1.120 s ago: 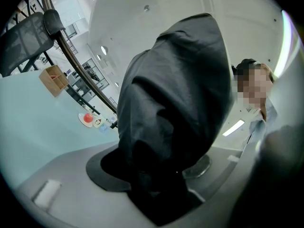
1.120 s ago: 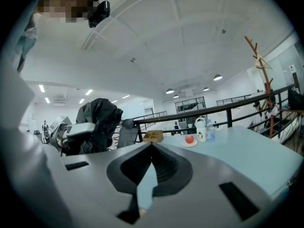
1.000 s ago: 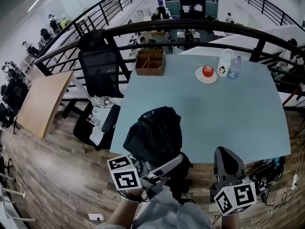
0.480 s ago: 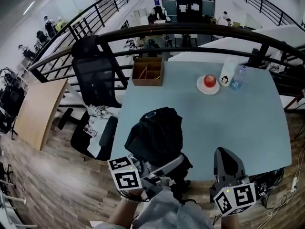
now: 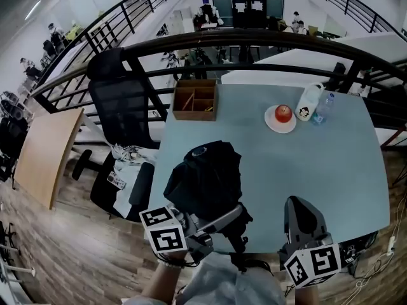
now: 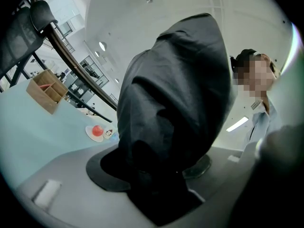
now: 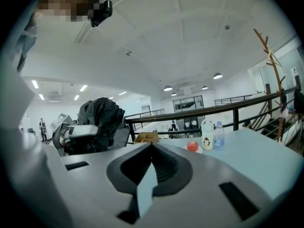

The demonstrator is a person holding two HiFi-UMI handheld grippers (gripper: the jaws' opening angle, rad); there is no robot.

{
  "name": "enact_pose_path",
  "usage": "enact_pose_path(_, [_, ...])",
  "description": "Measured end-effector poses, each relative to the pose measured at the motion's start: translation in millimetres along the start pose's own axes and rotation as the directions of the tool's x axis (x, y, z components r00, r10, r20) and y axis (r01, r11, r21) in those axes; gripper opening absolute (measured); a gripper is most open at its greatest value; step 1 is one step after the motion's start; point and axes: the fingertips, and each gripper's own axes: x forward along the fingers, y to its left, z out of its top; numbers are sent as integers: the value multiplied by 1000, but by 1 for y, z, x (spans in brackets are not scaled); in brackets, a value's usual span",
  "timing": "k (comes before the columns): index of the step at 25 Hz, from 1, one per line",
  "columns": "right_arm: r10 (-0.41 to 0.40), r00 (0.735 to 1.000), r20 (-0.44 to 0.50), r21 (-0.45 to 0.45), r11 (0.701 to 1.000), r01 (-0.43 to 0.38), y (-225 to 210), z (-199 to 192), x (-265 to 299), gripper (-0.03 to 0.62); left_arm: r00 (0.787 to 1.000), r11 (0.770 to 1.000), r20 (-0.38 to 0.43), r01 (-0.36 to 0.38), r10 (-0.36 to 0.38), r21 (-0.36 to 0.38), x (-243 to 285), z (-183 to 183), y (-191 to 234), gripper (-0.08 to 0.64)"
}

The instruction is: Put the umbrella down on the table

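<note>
No word, number or brand can be read. The white bottle [image 5: 310, 101] on the counter [image 5: 318, 164] bears a small cartoon figure; any lettering on it is too small to tell.

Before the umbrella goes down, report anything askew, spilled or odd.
Only the black fabric umbrella: rumpled and bulging rather than rolled tight, clamped in the left gripper over the near edge of the light-blue table. The wooden box, red apple on a white plate, white bottle and clear bottle sit tidily.

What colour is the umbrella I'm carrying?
The umbrella is black, clearest in the head view.
</note>
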Motion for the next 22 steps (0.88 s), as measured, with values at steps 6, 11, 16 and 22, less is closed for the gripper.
enact_pose_path(6, [-1,1000,-16,5,1000,1,2,-4,11,-2,998,999,-52,-16,18,47,2,3,16,271])
enact_pose_path(11, [2,1000,-29,6,1000,-2,4,-6,19,-3,993,994,-107,-34,46,104,9,6,32,270])
enact_pose_path(16, [2,999,-43,5,1000,-2,1,-9,21,-3,986,983,-157,-21,50,180,20,9,41,272])
enact_pose_path(22, [28,998,-55,21,999,-27,-11,-8,29,-2,970,962,-220,-42,104,270,41,13,50,272])
